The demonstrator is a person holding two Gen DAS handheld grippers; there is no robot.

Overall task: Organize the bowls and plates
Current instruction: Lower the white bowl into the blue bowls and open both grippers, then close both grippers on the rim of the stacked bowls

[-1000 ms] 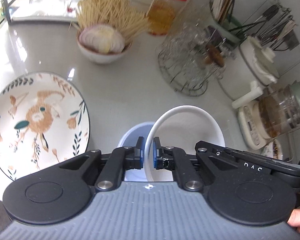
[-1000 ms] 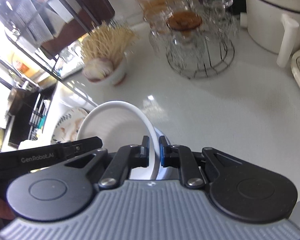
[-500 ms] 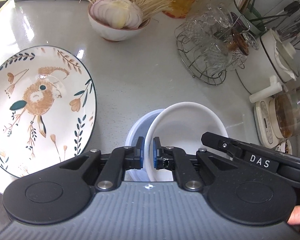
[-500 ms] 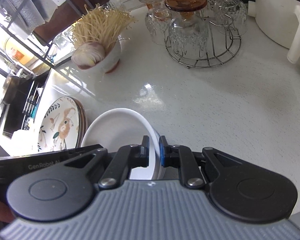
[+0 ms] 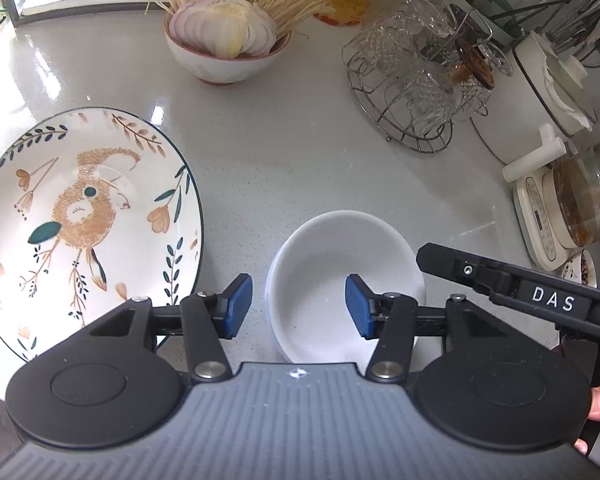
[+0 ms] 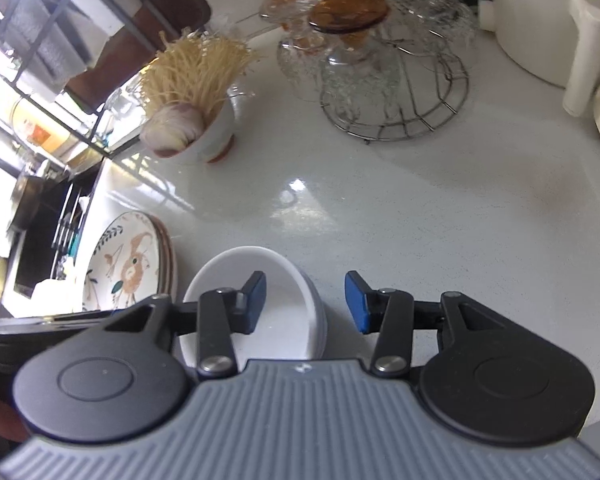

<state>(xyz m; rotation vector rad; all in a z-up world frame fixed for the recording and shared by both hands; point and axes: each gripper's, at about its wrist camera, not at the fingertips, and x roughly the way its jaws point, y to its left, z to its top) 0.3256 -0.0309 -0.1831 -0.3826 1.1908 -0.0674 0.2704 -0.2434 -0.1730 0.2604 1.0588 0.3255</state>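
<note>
A white bowl point(image 5: 340, 260) rests level on the counter, nested in a pale blue bowl point(image 6: 321, 320) that shows only as a thin edge. My left gripper point(image 5: 298, 306) straddles the white bowl's left rim. Its jaws are opening and the blue pads point(image 5: 238, 306) stand clear of the rim. My right gripper point(image 6: 306, 304) straddles the right rim of the white bowl point(image 6: 288, 320), jaws also opening, pads not touching it. A flower-and-bird plate point(image 5: 88, 232) lies left of the bowls, topping a stack of plates point(image 6: 128, 268) in the right wrist view.
A bowl of onion and noodles point(image 5: 224, 40) stands at the back. A wire rack of glasses point(image 5: 412, 80) sits back right, beside a white pot point(image 5: 532, 92) and a kettle on its base point(image 5: 580, 208). A sink point(image 6: 40, 220) lies beyond the plates.
Both grippers were shut on the tilted white bowl's rim; now both have opened off it. The bowl has settled level into the blue bowl.
</note>
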